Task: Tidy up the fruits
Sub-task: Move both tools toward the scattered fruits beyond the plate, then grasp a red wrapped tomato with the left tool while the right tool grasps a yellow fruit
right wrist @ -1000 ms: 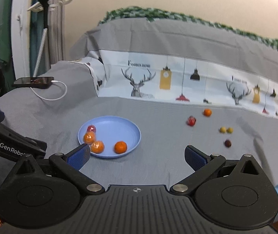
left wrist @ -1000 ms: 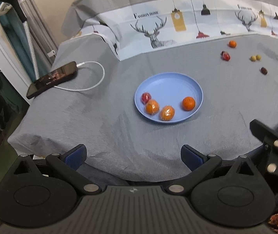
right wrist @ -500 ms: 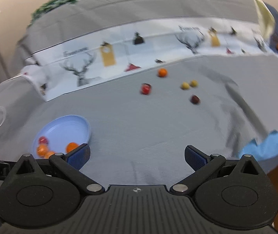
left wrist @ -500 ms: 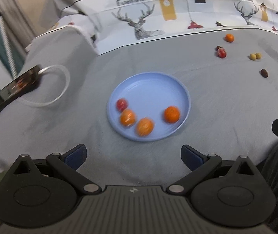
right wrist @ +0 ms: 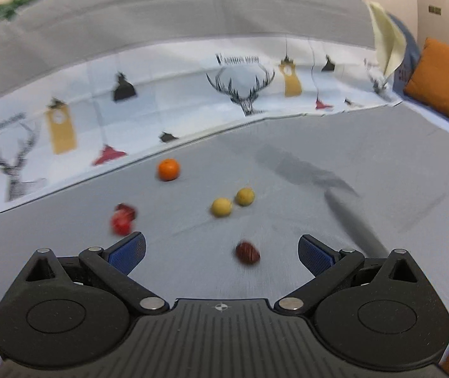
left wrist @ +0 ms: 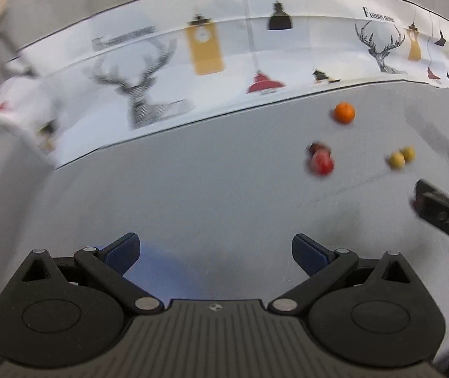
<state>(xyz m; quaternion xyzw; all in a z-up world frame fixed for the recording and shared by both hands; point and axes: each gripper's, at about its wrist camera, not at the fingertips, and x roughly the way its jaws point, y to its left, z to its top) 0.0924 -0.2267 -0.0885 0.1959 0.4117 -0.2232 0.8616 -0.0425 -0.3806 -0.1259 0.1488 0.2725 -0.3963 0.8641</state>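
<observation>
Loose fruit lies on the grey cloth: an orange point(left wrist: 344, 112) point(right wrist: 168, 169), a red fruit point(left wrist: 321, 162) point(right wrist: 121, 222) with a darker one point(left wrist: 316, 148) behind it, two yellow fruits point(left wrist: 396, 159) point(right wrist: 221, 207) point(right wrist: 245, 196) side by side, and a dark red fruit point(right wrist: 247, 252). My left gripper point(left wrist: 215, 252) is open and empty, short of the fruit. My right gripper point(right wrist: 222, 251) is open and empty, with the dark red fruit lying between its fingers' line, just ahead. The right gripper's body point(left wrist: 445, 217) shows at the left wrist view's right edge. A blue blur of the plate point(left wrist: 158, 271) shows by the left fingers.
A white printed band with deer and lamps point(left wrist: 193, 63) point(right wrist: 161, 100) runs across the back of the cloth. An orange cushion point(right wrist: 445, 82) sits at the far right. A fold in the cloth point(right wrist: 350, 217) runs toward the right gripper.
Both grippers have moved forward and right, from the blue plate toward the loose fruit. The plate has dropped out of both views. Both grippers stay open.
</observation>
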